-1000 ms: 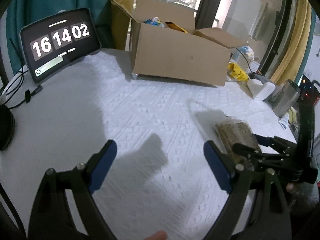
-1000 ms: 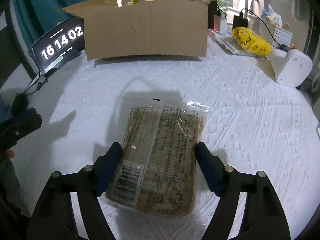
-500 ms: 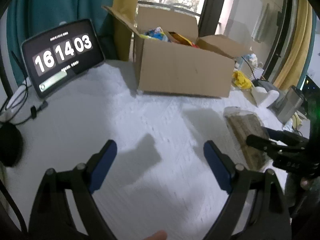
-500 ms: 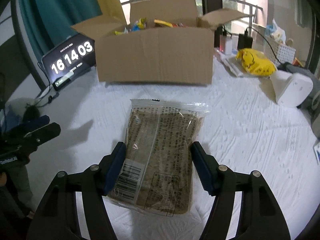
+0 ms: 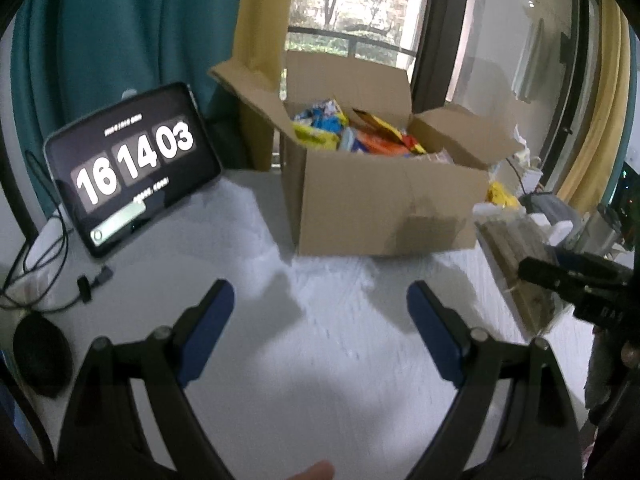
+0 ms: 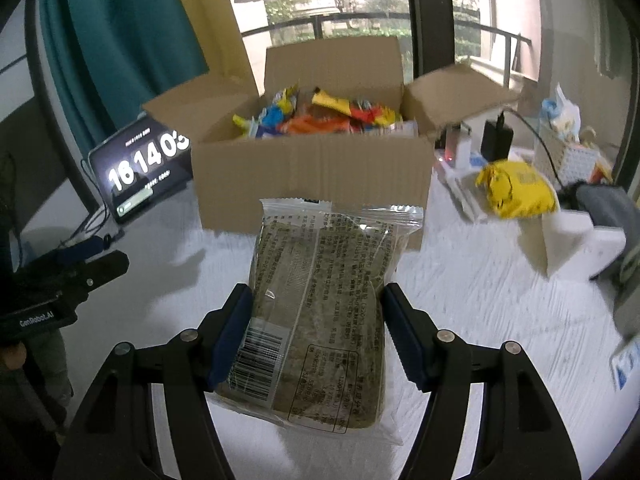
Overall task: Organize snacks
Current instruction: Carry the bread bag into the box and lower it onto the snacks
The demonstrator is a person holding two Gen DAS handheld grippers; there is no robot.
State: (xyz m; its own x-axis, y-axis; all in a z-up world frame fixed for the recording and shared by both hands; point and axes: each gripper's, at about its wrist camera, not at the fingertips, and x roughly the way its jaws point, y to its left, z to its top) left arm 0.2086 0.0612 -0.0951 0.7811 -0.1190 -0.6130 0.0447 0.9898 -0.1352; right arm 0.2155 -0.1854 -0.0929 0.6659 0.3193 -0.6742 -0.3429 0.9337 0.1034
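While the left tongs (image 5: 320,312) hang open over the white textured table (image 5: 304,352) with nothing between their blue pads, the left wrist view looks toward the open brown cardboard box (image 5: 384,208), which stands on the table and already holds a heap of bright yellow, blue and orange snack packets (image 5: 352,136). To the left of the box leans a black tablet showing a clock (image 5: 132,168). To the right of the box, near the frame edge, the right tongs appear side-on with a flat brownish pack in them.

From the right wrist view, the right tongs (image 6: 316,332) are closed on that clear plastic pack of flat brown snack (image 6: 320,304), pads pressed against its two long sides near the barcode end. The pack seems lifted off the table, its sealed far end in front of the near wall of the box. A yellow bag (image 6: 516,192) lies to the right of the box.

Judging by this, the step in hand is carrying the pack to the box. Next, the pack must rise above the near wall, move over the packets, and only then be released.
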